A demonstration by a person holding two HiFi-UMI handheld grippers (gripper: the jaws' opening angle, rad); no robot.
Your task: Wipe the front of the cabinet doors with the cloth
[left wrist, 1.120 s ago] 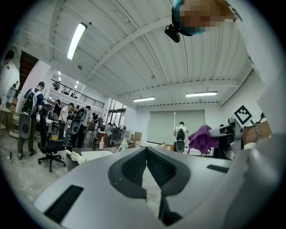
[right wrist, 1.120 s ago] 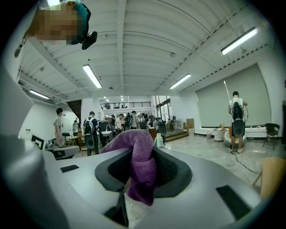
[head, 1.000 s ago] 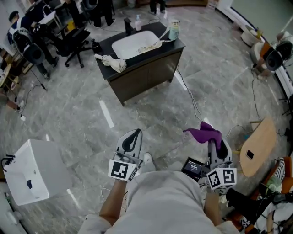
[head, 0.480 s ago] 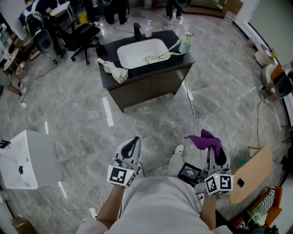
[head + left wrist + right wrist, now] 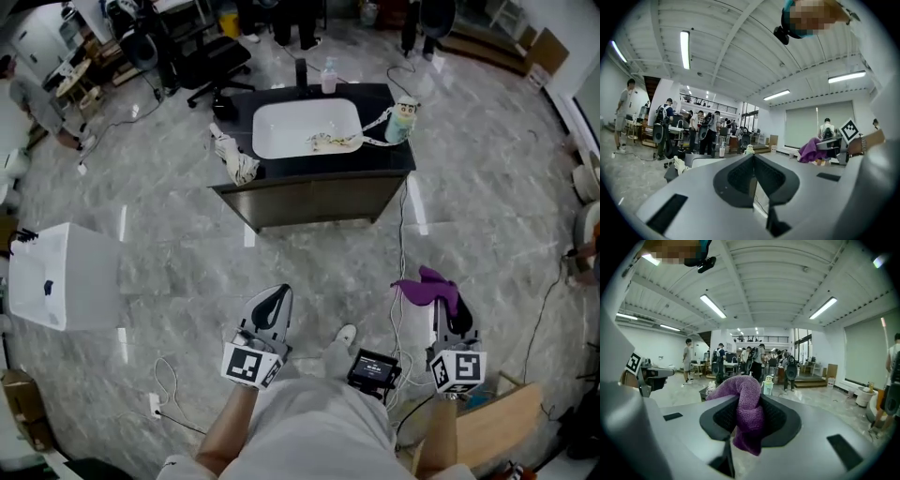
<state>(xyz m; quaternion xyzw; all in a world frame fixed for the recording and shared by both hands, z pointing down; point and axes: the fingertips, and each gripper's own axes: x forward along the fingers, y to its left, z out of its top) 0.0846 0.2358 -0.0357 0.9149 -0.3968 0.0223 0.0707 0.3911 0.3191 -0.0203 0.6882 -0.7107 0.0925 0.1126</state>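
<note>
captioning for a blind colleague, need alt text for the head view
Seen from above, a person holds two tongs over a grey marble floor: the right tongs grip a purple cloth, the left tongs are shut and empty. Ahead, apart from them, stands a dark cabinet with a white sink on top.

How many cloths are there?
2 for sure: the purple cloth in the right gripper, and a whitish rag on the counter's left edge. The pale strip in the sink may be a third.
</note>
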